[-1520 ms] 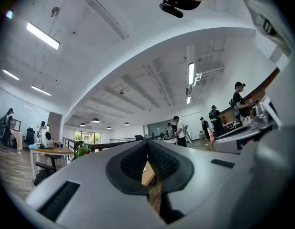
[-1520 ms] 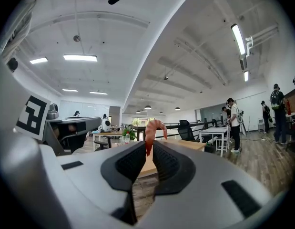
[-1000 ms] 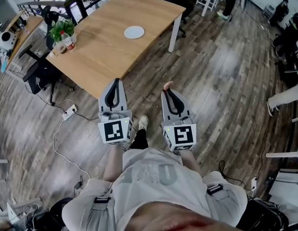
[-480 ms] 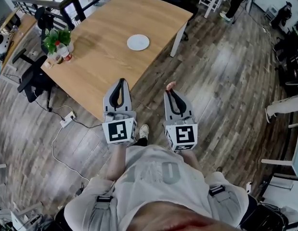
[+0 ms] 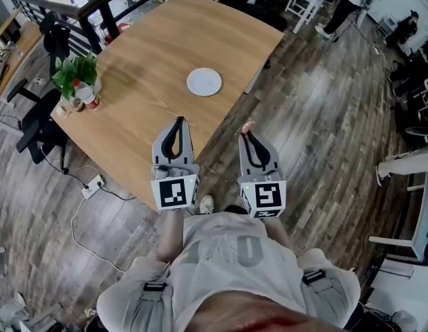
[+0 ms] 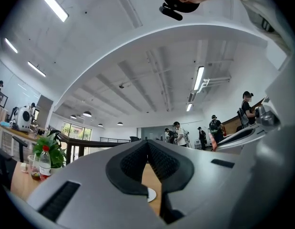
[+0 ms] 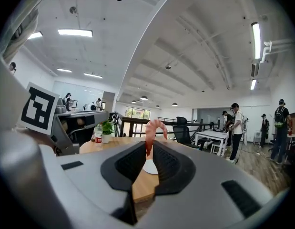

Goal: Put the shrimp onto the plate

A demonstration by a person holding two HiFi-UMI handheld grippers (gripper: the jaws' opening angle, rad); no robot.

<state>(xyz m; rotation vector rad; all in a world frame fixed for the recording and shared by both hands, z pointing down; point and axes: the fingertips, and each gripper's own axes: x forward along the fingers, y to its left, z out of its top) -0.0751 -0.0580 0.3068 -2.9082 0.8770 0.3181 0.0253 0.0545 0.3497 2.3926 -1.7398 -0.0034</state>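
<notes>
Looks about halfway. Got the shrimp [image 7: 152, 128] pinched in the right tool [image 5: 247, 131], tail curling up past the tips, just off the tabletop [image 5: 151, 47] edge and over the floor. Holding nothing in the left tool [image 5: 178, 123], squeezed closed alongside. Still need to carry over and let go on the plate [image 5: 204, 81], sitting mid-tabletop, well ahead, completely bare. Can ignore the plant [image 5: 74, 73] and bottle [image 5: 90, 97] off at the left corner.
</notes>
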